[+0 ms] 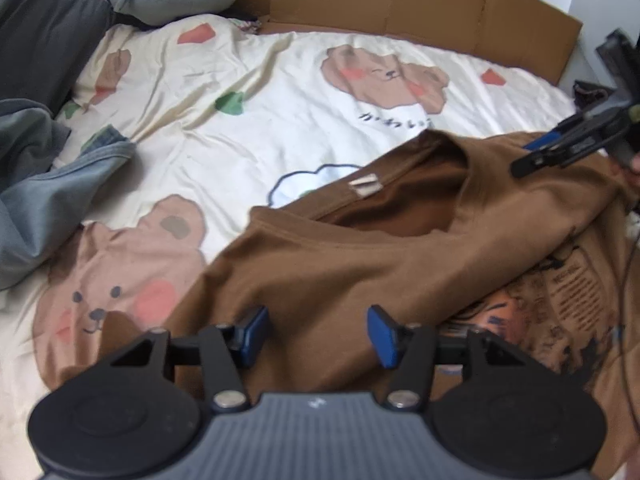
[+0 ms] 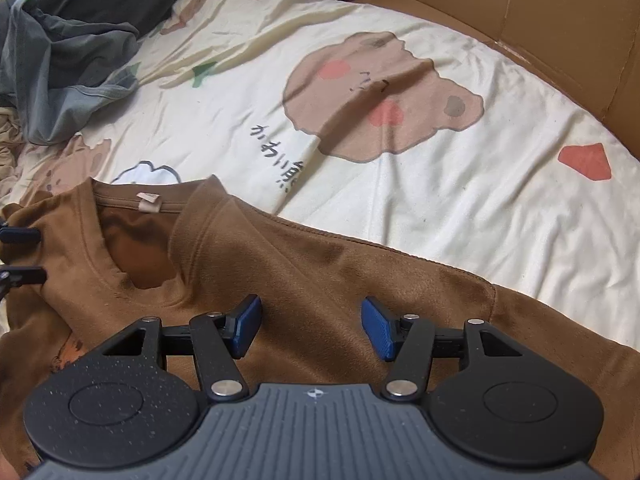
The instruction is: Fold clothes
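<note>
Lying rumpled on the bear-print bedsheet (image 2: 440, 184) near its front edge, brown T-shirt (image 2: 320, 264) with collar facing the cardboard (image 1: 400, 4), left gripper (image 1: 316, 334) and right gripper (image 2: 310, 326) both spread apart above the cloth, grasping nothing, grey clothes (image 2: 60, 68) heaped at the left edge.

Brown T-shirt (image 1: 360, 256) with dark printed graphic, cream bedsheet (image 1: 248, 132) patterned with tan bears and red and green shapes, blue gripper pads (image 1: 382, 336), tan cardboard (image 1: 400, 0) at upper right

Soft daylight, slight blur, fisheye-warped edges
</note>
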A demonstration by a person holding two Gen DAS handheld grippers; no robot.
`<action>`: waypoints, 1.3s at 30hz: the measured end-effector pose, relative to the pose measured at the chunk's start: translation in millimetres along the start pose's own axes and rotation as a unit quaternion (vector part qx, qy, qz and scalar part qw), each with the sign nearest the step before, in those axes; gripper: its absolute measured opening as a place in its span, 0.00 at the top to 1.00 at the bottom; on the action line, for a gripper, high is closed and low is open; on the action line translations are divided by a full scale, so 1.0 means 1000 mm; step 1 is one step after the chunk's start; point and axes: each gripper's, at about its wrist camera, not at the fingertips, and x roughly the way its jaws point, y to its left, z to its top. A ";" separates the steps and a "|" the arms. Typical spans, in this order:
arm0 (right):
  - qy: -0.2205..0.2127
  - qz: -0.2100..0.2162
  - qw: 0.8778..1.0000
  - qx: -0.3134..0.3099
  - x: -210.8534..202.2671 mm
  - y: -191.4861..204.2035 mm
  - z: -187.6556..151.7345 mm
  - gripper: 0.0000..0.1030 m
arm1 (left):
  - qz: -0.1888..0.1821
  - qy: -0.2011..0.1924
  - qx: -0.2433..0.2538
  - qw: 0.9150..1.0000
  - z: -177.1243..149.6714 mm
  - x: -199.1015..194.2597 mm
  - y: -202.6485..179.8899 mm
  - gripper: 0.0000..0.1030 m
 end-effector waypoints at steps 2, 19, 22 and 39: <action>-0.003 0.005 1.000 0.003 0.000 -0.001 0.001 0.40 | -0.017 -0.001 0.010 1.000 -0.004 -0.004 -0.007 0.39; -0.012 0.003 0.999 -0.033 -0.003 0.006 0.006 1.00 | -0.033 -0.017 0.014 0.999 -0.014 -0.014 -0.010 0.99; -0.016 0.002 0.999 -0.037 -0.014 0.006 0.006 1.00 | -0.060 -0.016 -0.005 0.998 -0.011 -0.020 -0.012 1.00; 0.027 -0.018 0.999 0.016 -0.031 -0.007 -0.035 1.00 | -0.153 -0.004 -0.068 0.986 -0.014 0.015 -0.036 1.00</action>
